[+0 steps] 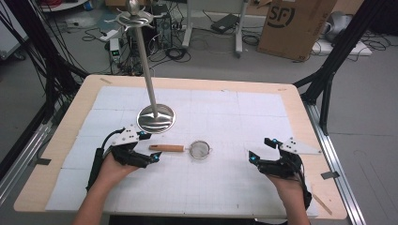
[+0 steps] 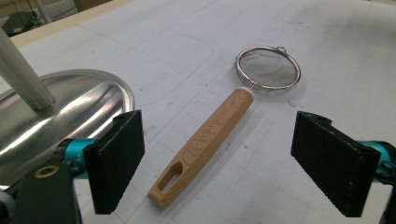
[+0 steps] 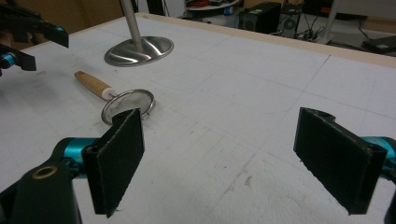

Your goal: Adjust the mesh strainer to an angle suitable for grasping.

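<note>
A small strainer (image 1: pixel 190 149) lies flat on the white gridded table (image 1: pixel 234 187), just below centre of the high view, with its wooden handle (image 1: pixel 166 148) pointing toward frame left and its round mesh bowl (image 1: pixel 201 150) toward the right. My left gripper (image 1: pixel 154 158) rests at lower left of that view, its jaws wide apart and holding nothing; the handle's free end sits just beyond its tips. In the left gripper view the handle (image 2: pixel 205 144) runs from lower centre up to the right, between the two black pads (image 2: pixel 116 161) but ahead of them, with the mesh ring (image 2: pixel 267 68) at upper centre. The long axis therefore lies roughly along my line of reach rather than across the jaws. My right gripper (image 1: pixel 253 159) sits at lower right, jaws likewise spread and empty, well apart from the strainer's bowl. A steel stand (image 1: pixel 155 117) with a tall pole rises at upper left, near the handle. I judge the left hand the nearer for a handle grasp.
</note>
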